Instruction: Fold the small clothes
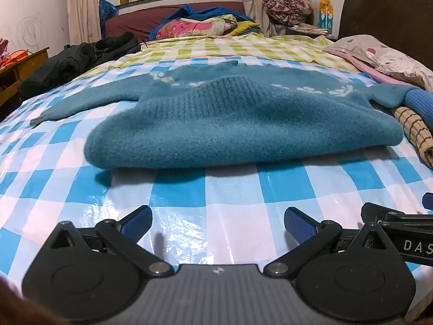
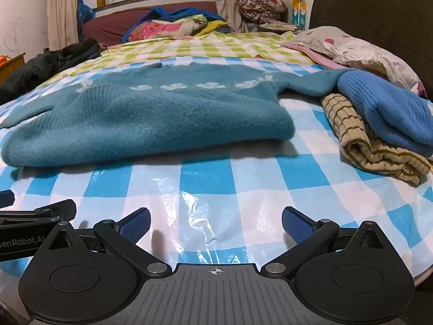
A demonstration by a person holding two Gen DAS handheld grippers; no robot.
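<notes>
Bedroom, bed under glossy blue-and-white check plastic sheet, slick-looking
Teal knit sweater mid-bed, hem half folded up over chest, both sleeves out flat; looks thick, soft, floppy, moderately heavy, likely to slide on plastic
Best hold, by judgement: sleeve cuffs, or corners of near fold
Left gripper and right gripper fully spread, empty, short of near fold

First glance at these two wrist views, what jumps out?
The teal knitted sweater with white flowers, hem folded up over its body, lying mid-bed on the blue-and-white checked plastic sheet. At its right, a bright blue ribbed knit lies on a beige striped folded cloth. Both claws, left claw and right claw, are open and empty.
</notes>
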